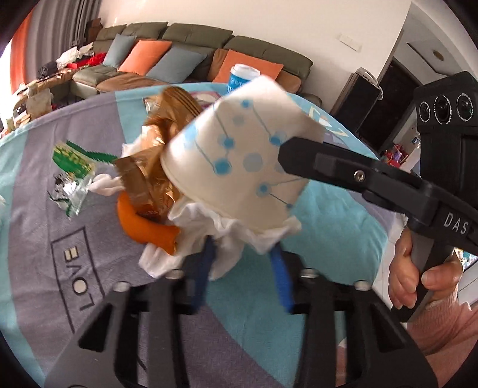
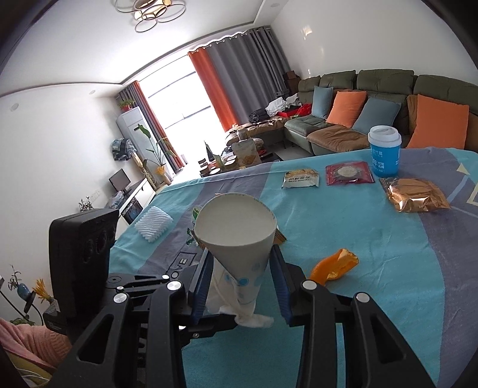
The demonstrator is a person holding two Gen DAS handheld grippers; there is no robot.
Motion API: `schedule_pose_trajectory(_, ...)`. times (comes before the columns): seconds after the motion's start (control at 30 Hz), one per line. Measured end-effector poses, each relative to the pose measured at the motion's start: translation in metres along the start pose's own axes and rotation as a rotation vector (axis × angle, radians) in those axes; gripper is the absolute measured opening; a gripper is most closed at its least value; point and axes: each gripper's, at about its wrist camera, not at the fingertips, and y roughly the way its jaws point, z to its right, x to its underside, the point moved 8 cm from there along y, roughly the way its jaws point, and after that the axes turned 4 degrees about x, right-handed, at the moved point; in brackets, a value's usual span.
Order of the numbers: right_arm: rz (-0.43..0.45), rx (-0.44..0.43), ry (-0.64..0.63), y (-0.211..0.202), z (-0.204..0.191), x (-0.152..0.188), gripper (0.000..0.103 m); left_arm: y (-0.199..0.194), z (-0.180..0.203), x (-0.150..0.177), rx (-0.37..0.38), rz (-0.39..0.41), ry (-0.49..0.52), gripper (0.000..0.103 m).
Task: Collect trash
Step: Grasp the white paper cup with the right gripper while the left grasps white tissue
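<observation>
Now right gripper (image 2: 243, 286) clamps white paper cup (image 2: 239, 238), mouth up, over tablecloth (image 2: 373, 268); left gripper (image 1: 242, 262) pinches crumpled tissue (image 1: 209, 235) under cup base.

A long olive sofa (image 2: 373, 98) with orange and blue cushions (image 2: 346, 109) stands beyond the tongs, against a white wall (image 2: 343, 38). To their left, strong daylight enters a big window (image 2: 179, 98) between orange and grey curtains (image 2: 239, 80). A ring lamp (image 2: 149, 12) hangs from the ceiling above.

- Table under a turquoise-and-grey cloth (image 2: 373, 283).
- Orange peel (image 2: 334, 265) just right of the right tongs.
- Gold packet (image 2: 418, 198), red packet (image 2: 349, 173), blue cup (image 2: 384, 150) far beyond.
- White sponge (image 2: 154, 223) left.
</observation>
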Motion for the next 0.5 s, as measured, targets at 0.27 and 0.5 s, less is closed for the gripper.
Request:
schedule_pose_trajectory(0.27,0.027,-0.020,0.007,-0.007,-0.004,-0.006,0.035,-0.019,0.003,0.002,0.027,0.055,-0.006,0.001)
schedule_pose_trajectory(0.5,0.050,-0.036,0.003,-0.012,-0.009,-0.014,0.034,-0.056,-0.006,0.010,0.029,0.113,-0.026,0.001)
